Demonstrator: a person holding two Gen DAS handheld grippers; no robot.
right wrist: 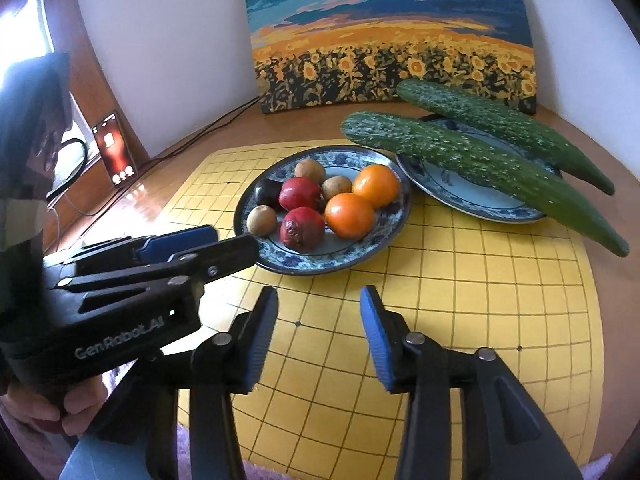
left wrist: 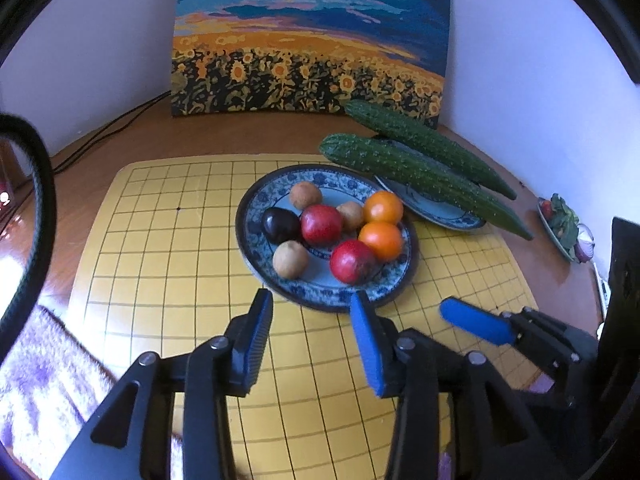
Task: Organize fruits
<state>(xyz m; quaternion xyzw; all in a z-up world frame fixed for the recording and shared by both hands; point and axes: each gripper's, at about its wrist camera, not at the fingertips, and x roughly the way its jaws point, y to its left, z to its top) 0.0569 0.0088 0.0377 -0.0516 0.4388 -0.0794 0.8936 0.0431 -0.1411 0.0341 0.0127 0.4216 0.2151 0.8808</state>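
- Reading "GenRobot.AI" in white letters on the black body of the left gripper (right wrist: 236,246), seen from the right wrist view; no other writing is legible.
- Left gripper: fingers (left wrist: 256,336) partly apart, nothing between them, poised over the yellow grid board (left wrist: 168,240) just short of the fruit plate (left wrist: 248,216).
- Right gripper (right wrist: 320,332): fingers partly apart, nothing between them, above the board near the same plate.
- Fruit plate, blue-and-white patterned, resting on the board: two oranges (left wrist: 382,208), two red fruits (left wrist: 322,224), three small brown fruits (left wrist: 306,195), one dark plum (left wrist: 280,225).
- Second blue-and-white plate (right wrist: 476,200) just beside it, bearing two long cucumbers (right wrist: 460,152) that overhang its rim.
- Sunflower painting (left wrist: 312,40) leaning on the wall behind; black cables (left wrist: 108,128) across the wooden tabletop (left wrist: 208,136).
- Right wrist view only: a lit phone (right wrist: 116,148) propped at left, a hand (right wrist: 44,408) under the left gripper.
- Left wrist view only: a small dish of greens (left wrist: 560,224) at far right.
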